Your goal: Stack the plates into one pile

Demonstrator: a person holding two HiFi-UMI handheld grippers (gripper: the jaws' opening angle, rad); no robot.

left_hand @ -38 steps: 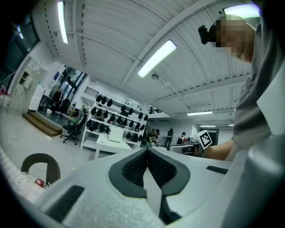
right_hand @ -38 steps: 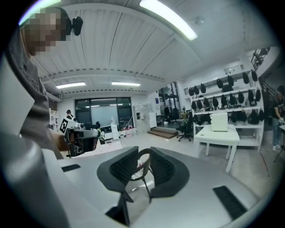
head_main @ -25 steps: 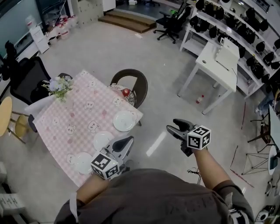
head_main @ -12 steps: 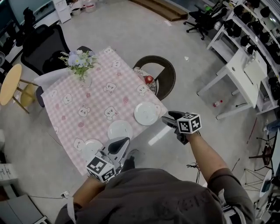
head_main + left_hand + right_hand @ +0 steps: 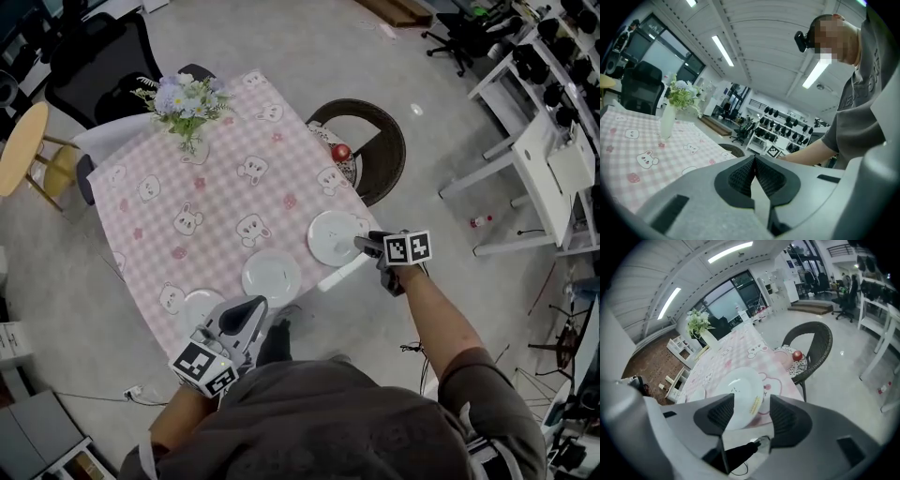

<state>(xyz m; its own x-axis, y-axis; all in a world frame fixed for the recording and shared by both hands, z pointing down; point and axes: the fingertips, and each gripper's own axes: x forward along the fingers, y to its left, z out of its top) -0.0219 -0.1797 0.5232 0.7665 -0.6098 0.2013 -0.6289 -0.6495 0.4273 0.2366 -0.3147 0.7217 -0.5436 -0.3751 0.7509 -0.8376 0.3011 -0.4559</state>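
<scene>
Three white plates lie apart along the near edge of a pink checked table (image 5: pixel 187 187): a right plate (image 5: pixel 333 234), a middle plate (image 5: pixel 272 277) and a left plate (image 5: pixel 199 307). My right gripper (image 5: pixel 367 247) is open at the right plate's near-right rim. In the right gripper view that plate (image 5: pixel 740 390) shows just ahead between the spread jaws of the right gripper (image 5: pixel 749 405); I cannot tell whether they touch it. My left gripper (image 5: pixel 249 309) hovers low off the table's near edge, beside the middle and left plates. Seen in its own view, the left gripper (image 5: pixel 753 163) is shut on nothing.
A vase of flowers (image 5: pixel 187 103) stands at the table's far side. A dark wicker chair (image 5: pixel 375 141) with a red ball (image 5: pixel 340 152) on its seat is tucked at the right side. A black office chair (image 5: pixel 103 52), a wooden stool (image 5: pixel 23 150) and a white desk (image 5: pixel 539 159) stand around.
The table has come closer and more central in the head view. My right gripper has moved in to the right plate's rim. The left gripper stays low and shut.
</scene>
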